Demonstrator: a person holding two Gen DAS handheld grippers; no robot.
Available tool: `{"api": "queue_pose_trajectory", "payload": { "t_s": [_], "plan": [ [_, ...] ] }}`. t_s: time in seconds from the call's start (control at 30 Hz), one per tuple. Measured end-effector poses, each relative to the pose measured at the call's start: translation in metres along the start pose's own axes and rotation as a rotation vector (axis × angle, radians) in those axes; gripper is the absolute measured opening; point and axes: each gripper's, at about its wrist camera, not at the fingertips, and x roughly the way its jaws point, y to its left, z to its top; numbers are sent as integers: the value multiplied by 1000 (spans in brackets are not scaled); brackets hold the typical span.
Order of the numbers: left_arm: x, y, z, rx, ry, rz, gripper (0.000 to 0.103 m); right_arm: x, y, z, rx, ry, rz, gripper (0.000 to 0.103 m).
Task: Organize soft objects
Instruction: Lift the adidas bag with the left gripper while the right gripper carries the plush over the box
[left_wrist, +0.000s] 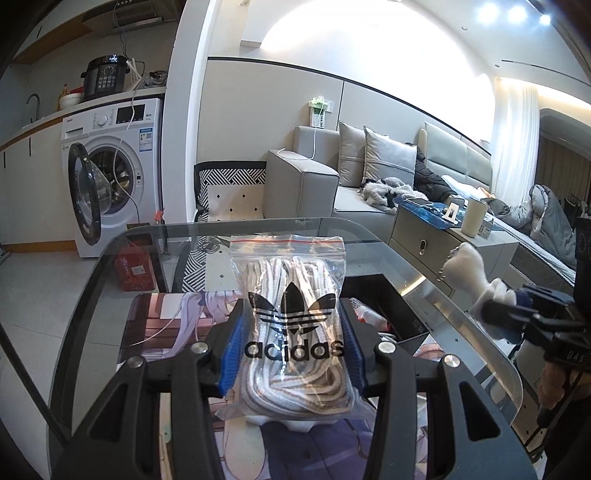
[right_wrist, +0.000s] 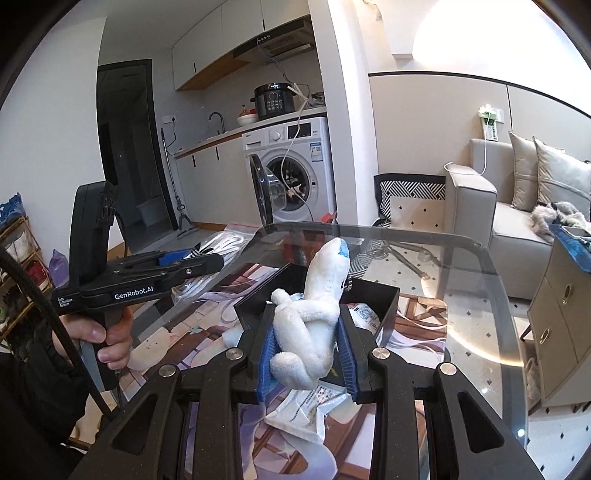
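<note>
left tongs (left_wrist: 291, 347) clamped on a zip bag (left_wrist: 290, 314) of coiled laces, blue pads pressing both sides of the bag's lower half. held clear of the glass surface (left_wrist: 369, 229), seal end pointing away. gripped across the bulk rather than at the slack top, probably so the soft contents don't slump out of the hold.

right tongs (right_wrist: 306, 350) closed narrow on a white plush (right_wrist: 314, 314), pinched at the body between the limbs, blue-tipped head end sticking up and forward. firm squeeze on the stuffed middle likely because the limbs alone would flop. plush also lifted, not resting on anything.

black box (right_wrist: 373, 295) open-topped on the surface, straight ahead of and below the plush. looks like the collecting bin; a packet visible inside at its near wall. judging by the aim, plush lined up over the box, so drop-in likely the step in hand.

bag off to the left of the box, beside rather than over it. probably waiting its turn.

flat white packet (right_wrist: 306, 410) loose on the printed mat (right_wrist: 159, 332) under the right tongs, not yet gathered.

hand (right_wrist: 107, 339) wrapped round the left grip handle.

risk: plush head catching the box rim on release; slick bag sliding in the pads.
</note>
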Motion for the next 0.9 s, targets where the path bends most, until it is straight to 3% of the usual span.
{"api": "queue_pose_trajectory", "payload": {
  "t_s": [0.47, 0.9],
  "plan": [
    [33, -6, 9, -19, 32, -20, 46, 30, -21, 14, 63, 0, 1, 31],
    [60, -8, 10, -13, 53, -21, 46, 66, -25, 14, 69, 55, 12, 31]
  ]
}}
